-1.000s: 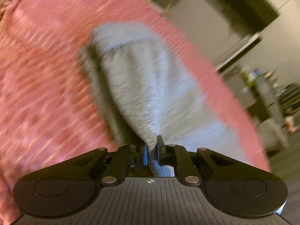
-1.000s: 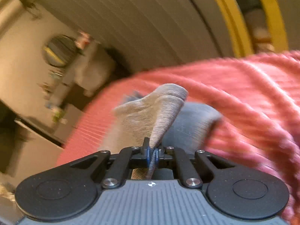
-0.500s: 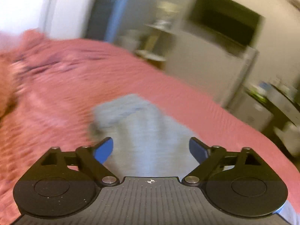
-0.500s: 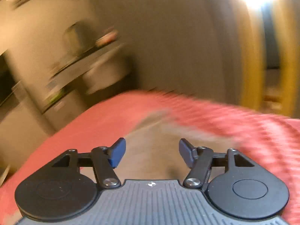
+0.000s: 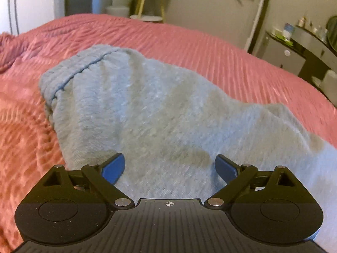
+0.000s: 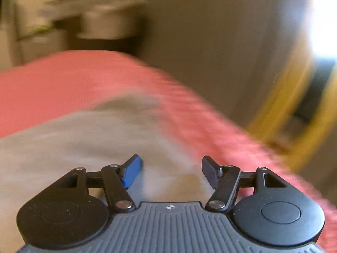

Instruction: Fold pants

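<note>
Both of our tools have let go since a second ago: back then each one pinched a fold of the grey fabric, and now nothing is between their fingers. We hold the left tool (image 5: 169,165) with its blue pads (image 5: 113,167) spread wide, low over the grey sweatpants (image 5: 147,109), which lie on the pink ribbed bedspread (image 5: 210,48). In the left wrist view the pants fill the middle of the bed, with a stitched, gathered band (image 5: 69,71) at their far left end and the cloth running off toward the lower right. We hold the right tool (image 6: 171,169) with its fingers equally wide apart, and the sweatpants (image 6: 84,135) lie below and ahead of it on the bedspread (image 6: 63,78); this view is heavily blurred, so we cannot tell whether the pads touch the fabric. Beyond the bed we see a small yellow-legged side table (image 5: 148,2) against the wall and a dark counter (image 5: 305,44) with bottles at the right.
</note>
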`<state>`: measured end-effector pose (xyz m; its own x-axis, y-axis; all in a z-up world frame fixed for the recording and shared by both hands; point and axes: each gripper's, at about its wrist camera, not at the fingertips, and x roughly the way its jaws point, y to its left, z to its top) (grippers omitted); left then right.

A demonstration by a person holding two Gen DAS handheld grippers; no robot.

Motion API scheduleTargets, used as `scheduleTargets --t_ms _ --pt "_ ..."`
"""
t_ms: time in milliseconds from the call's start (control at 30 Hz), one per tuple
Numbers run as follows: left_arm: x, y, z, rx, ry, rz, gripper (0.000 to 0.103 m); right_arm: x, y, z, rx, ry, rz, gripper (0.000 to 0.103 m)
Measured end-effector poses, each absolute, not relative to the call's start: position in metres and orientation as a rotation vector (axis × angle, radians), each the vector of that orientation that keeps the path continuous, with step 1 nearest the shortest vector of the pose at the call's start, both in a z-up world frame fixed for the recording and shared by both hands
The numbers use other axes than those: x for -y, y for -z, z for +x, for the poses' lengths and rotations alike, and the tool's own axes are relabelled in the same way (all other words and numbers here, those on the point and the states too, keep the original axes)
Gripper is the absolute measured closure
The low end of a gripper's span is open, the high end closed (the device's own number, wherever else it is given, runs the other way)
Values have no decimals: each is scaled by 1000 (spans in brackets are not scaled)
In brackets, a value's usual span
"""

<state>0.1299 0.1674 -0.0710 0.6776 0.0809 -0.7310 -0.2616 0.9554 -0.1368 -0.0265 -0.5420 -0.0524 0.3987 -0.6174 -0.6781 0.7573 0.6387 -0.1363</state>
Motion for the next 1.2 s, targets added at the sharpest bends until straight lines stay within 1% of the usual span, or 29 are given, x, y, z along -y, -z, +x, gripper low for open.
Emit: scheduleTargets --t_ms 67,133,167,267,333,367,467,533,600,633,667,733,800,933,1000,1100,1167,1200 --pt "-158 66 126 -798 -204 -220 6 554 35 -40 -666 838 300 37" --pt "-142 61 128 -804 -193 -211 6 555 24 -50 -574 710 427 25" --pt "-134 57 127 -808 -183 -231 6 556 21 -50 -549 637 488 23" --pt "-122 44 126 -801 -99 -388 6 573 23 -42 -502 509 676 23" --pt "-108 45 119 -808 -23 -505 5 596 29 -40 -462 580 814 19" --pt "-99 50 117 -816 14 -545 5 609 33 -41 -434 605 884 19" --pt "-75 70 115 -839 105 -525 5 634 45 -28 -464 573 995 19" --pt "-56 79 119 -869 120 -410 5 641 53 -14 -500 516 1029 17" --pt "-43 77 121 -834 122 -303 5 648 58 11 -512 447 1054 17" --pt "-38 75 120 -819 134 -276 5 649 56 17 -490 438 1060 17" --pt "-37 76 120 -812 144 -259 5 650 54 27 -440 456 1062 17" --pt "-38 77 123 -822 139 -257 5 646 39 18 -262 565 1002 15" --pt "-40 79 126 -823 125 -281 5 631 29 9 -209 631 888 10" --pt "-41 81 125 -806 111 -304 5 596 21 -3 -321 497 724 7" --pt "-30 79 111 -804 111 -279 4 580 27 -14 -380 388 740 7" --pt "-22 80 111 -806 108 -231 3 568 50 -8 -572 266 771 7" --pt "-20 79 110 -807 107 -222 3 566 64 -3 -647 343 661 8" --pt "-21 79 109 -806 105 -223 3 566 65 -1 -653 424 555 12"
